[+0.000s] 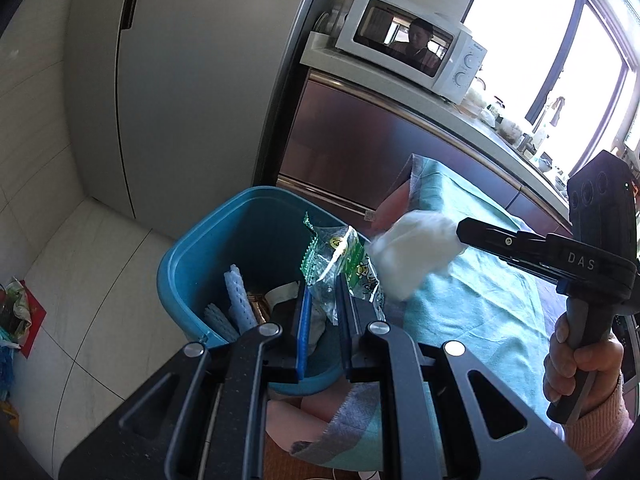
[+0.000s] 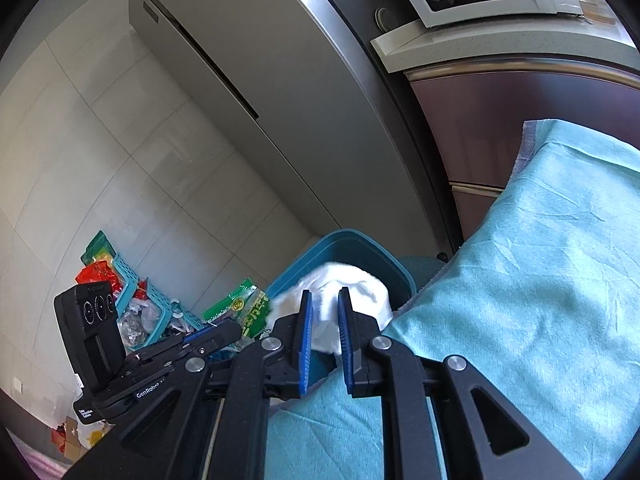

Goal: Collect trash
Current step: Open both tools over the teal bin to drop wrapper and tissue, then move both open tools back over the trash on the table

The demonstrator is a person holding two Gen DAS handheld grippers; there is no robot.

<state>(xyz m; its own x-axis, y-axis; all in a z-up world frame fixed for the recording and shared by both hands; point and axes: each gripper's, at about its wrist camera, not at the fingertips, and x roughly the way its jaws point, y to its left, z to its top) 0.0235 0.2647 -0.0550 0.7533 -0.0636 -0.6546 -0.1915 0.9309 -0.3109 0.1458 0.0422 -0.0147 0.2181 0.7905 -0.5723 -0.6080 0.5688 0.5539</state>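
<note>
Crinkly clear wrapper (image 1: pixel 344 268), crumpled white tissue (image 2: pixel 344 300)

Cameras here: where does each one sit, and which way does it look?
Left wrist: on the left hand-held gripper, looking down into the blue bin; the person's hand shows.
Right wrist: on the right hand-held gripper, looking along the white tissue toward that bin.
Both share bin, tissue, green snack wrapper, teal cloth.

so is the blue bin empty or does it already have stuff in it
Not empty: the blue bin already holds bluish studded pieces and other scraps near its bottom.
</note>
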